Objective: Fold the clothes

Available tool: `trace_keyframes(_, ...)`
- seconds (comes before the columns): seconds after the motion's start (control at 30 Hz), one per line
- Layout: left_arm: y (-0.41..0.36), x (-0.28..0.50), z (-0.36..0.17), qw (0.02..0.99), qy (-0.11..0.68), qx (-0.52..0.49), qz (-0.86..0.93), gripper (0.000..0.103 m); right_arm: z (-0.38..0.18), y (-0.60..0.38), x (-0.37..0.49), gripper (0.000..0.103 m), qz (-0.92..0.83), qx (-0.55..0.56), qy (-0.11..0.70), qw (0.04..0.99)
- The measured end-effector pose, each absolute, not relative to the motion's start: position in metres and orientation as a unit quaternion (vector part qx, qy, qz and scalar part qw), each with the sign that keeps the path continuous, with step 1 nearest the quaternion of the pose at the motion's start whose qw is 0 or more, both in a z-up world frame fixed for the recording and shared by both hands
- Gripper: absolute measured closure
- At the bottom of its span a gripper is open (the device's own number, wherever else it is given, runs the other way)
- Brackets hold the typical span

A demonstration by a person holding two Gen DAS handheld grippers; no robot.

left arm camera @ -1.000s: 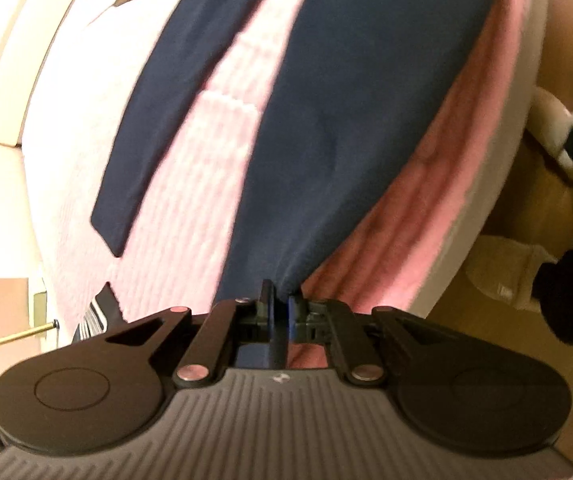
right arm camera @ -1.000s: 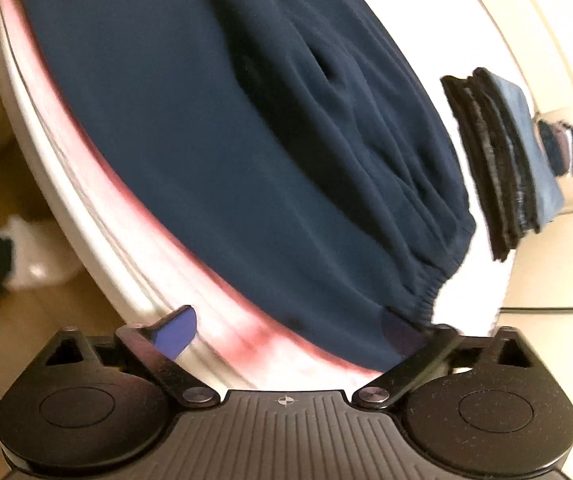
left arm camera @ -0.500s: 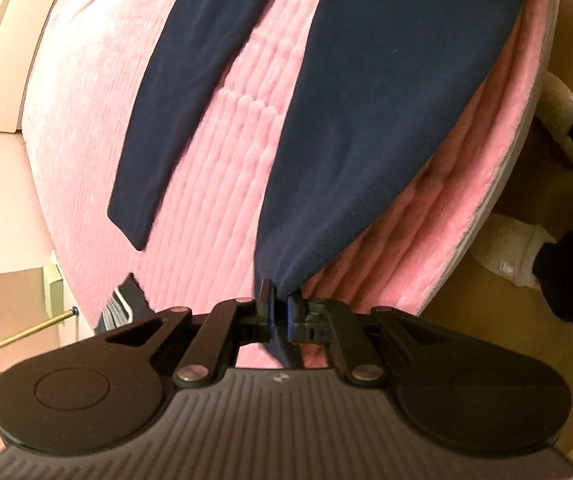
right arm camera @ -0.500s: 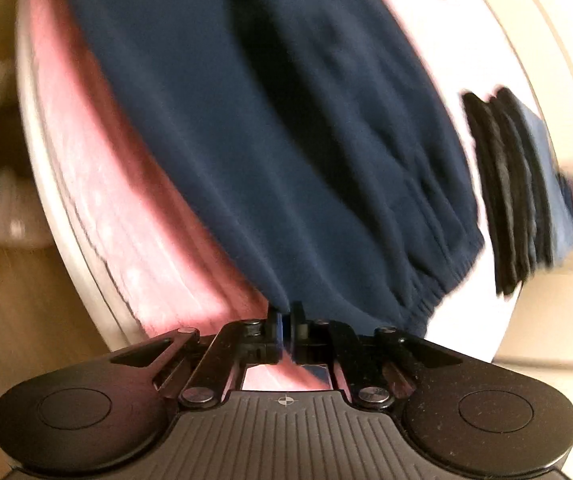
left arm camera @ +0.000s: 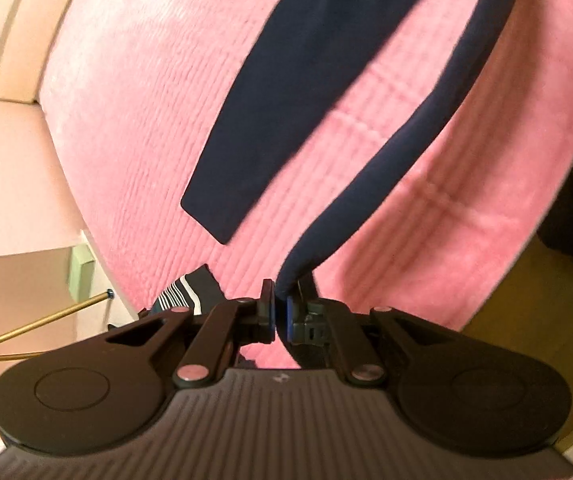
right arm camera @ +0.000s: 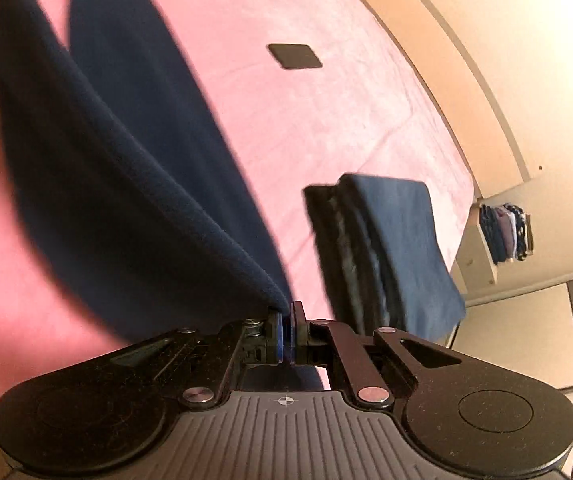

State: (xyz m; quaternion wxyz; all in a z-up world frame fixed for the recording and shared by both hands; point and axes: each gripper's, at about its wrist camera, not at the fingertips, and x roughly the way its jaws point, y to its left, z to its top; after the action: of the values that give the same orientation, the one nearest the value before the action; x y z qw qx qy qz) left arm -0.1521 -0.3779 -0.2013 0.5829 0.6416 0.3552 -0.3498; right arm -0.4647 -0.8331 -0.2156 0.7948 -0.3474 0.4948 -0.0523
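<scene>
Pink ribbed bedding (left arm camera: 134,112) fills the left wrist view, where the left gripper (left arm camera: 280,312) pinches a lifted leg of the navy trousers (left arm camera: 398,136); only this view shows the other leg lying flat and a striped cloth (left arm camera: 184,296). From the right wrist view, the right gripper (right arm camera: 286,328) clamps the trousers' raised edge, beside a folded stack (right arm camera: 386,248) and a shelf of clothes (right arm camera: 506,232).
</scene>
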Motion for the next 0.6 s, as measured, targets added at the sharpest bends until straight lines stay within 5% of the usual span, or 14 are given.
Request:
trace_keyframes(0.23,-0.424,-0.054,-0.229,0.569,0.396,0.602,-0.396,0.099,-0.268,-0.891,-0.350,0.102,-0.067,-0.325,0.536,0.776)
trace_keyframes(0.53,-0.478,0.065,-0.283,0.570,0.427,0.564,-0.417,0.098,-0.310,-0.910,-0.305,0.101,-0.112,-0.295,0.591,0.743)
trace_keyframes(0.57,-0.484,0.074,-0.290,0.579,0.426,0.564,-0.406,0.097,-0.315,-0.912,-0.301,0.099,-0.117,-0.291,0.597,0.738)
trace_keyframes(0.6,-0.487,0.080,-0.296,0.584,0.424,0.568,-0.395,0.094,-0.320,-0.914,-0.296,0.081,-0.122,-0.288,0.603,0.734)
